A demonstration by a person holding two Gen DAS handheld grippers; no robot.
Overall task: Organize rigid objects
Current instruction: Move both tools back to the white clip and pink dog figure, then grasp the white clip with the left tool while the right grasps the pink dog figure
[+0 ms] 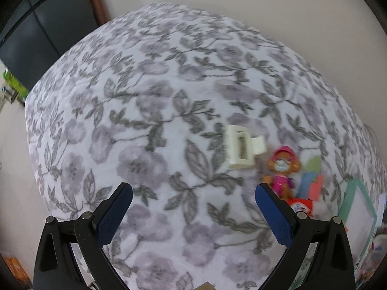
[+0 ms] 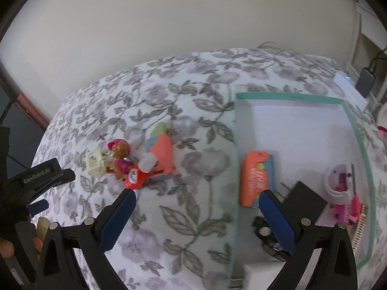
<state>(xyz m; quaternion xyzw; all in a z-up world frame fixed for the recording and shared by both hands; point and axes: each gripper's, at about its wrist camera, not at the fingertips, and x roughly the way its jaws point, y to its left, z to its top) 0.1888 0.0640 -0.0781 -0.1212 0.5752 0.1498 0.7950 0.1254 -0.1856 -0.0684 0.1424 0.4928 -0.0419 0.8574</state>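
Both grippers are spread wide with nothing in them: left gripper [image 1: 193, 191], right gripper [image 2: 197, 199]. Landmark is the teal-rimmed white cardboard box [image 2: 358, 145] on the floral-print bedspread [image 1: 154, 77]. Left of the box sits the leftover pile, and at its far end is the cream plastic claw hair clip [image 1: 241, 148], just beside the small brown dog figurine in a pink cap [image 1: 281, 166]. I'd guess the clip is light, stiff and a bit slick, so pinch across its flat body, not the springy tabs. The rest of the pile is blurry, and stuff inside the box is half hidden behind the right finger.
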